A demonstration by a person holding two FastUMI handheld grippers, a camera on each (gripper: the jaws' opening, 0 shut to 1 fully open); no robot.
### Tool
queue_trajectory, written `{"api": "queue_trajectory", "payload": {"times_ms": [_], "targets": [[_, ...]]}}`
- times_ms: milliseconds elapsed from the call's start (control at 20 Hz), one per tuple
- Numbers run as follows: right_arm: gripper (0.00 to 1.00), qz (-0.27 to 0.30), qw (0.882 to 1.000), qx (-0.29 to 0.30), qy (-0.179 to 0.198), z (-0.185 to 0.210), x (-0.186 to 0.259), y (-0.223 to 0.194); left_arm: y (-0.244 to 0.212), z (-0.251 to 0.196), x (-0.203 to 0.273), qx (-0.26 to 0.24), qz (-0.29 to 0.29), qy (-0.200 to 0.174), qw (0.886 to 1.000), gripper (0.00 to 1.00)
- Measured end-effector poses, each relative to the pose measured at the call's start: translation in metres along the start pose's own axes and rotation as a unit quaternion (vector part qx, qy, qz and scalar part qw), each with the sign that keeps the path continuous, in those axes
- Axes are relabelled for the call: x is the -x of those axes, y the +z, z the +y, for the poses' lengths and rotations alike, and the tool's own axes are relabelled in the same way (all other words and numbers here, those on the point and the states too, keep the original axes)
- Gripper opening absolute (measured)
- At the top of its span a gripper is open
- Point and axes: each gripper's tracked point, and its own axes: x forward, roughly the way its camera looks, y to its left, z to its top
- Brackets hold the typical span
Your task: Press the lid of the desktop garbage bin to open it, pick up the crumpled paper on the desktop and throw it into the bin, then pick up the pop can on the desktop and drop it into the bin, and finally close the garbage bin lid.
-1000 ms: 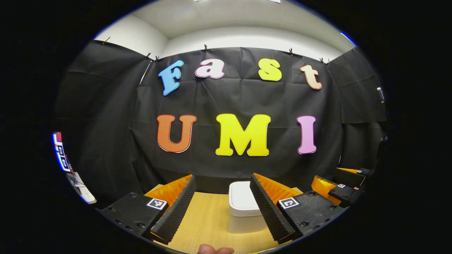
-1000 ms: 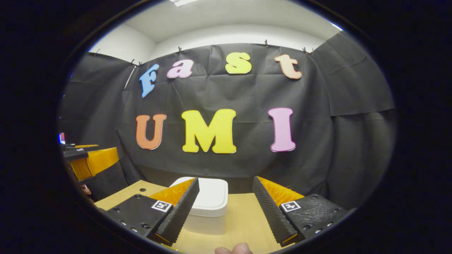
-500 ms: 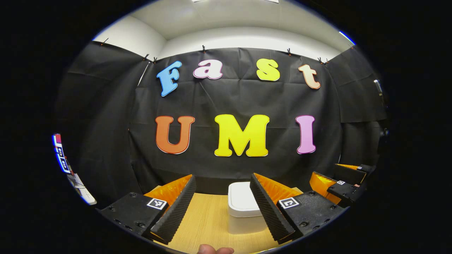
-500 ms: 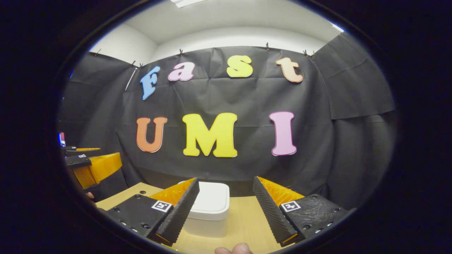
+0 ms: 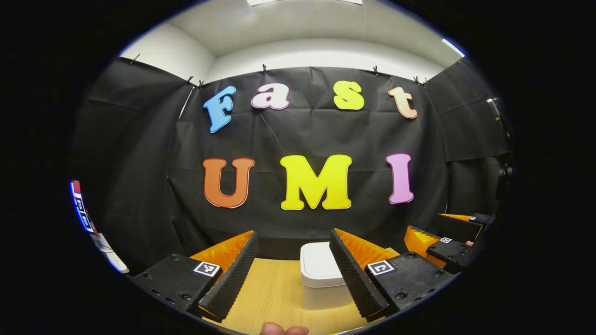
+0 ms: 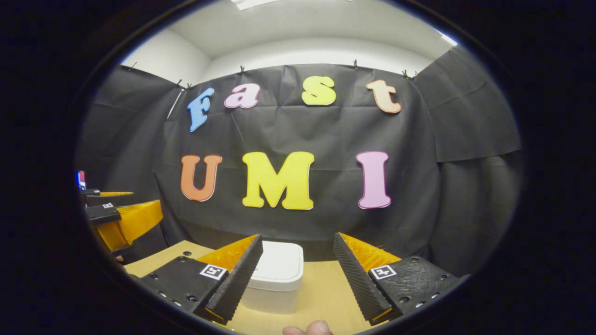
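Note:
A white desktop garbage bin (image 5: 319, 274) with its lid down stands on the wooden table, ahead of my left gripper (image 5: 293, 274) and partly behind its right finger. That gripper is open and holds nothing. In the right gripper view the same bin (image 6: 275, 277) sits ahead, partly behind the left finger of my right gripper (image 6: 295, 274), which is also open and bare. Each view catches the other gripper at its edge: the right gripper (image 5: 449, 244) far right, the left gripper (image 6: 118, 218) far left.
The light wooden table (image 5: 274, 293) runs up to the black cloth wall close behind the bin. A fingertip (image 5: 284, 329) shows at the bottom edge of the left gripper view, and another fingertip (image 6: 307, 329) in the right gripper view.
Both cameras have tipped slightly downward, so the wall has slid up a little and the bin sits marginally lower. Both grippers stay open.

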Motion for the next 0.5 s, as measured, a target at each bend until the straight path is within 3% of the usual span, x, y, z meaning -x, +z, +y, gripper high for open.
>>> {"api": "queue_trajectory", "payload": {"times_ms": [500], "targets": [[0.96, -0.001, 1.0, 0.0, 0.001, 0.0024, 0.0035, -0.0016, 0.0059, 0.0106, 0.0015, -0.001, -0.01, 0.011, 1.0, 0.99]]}}
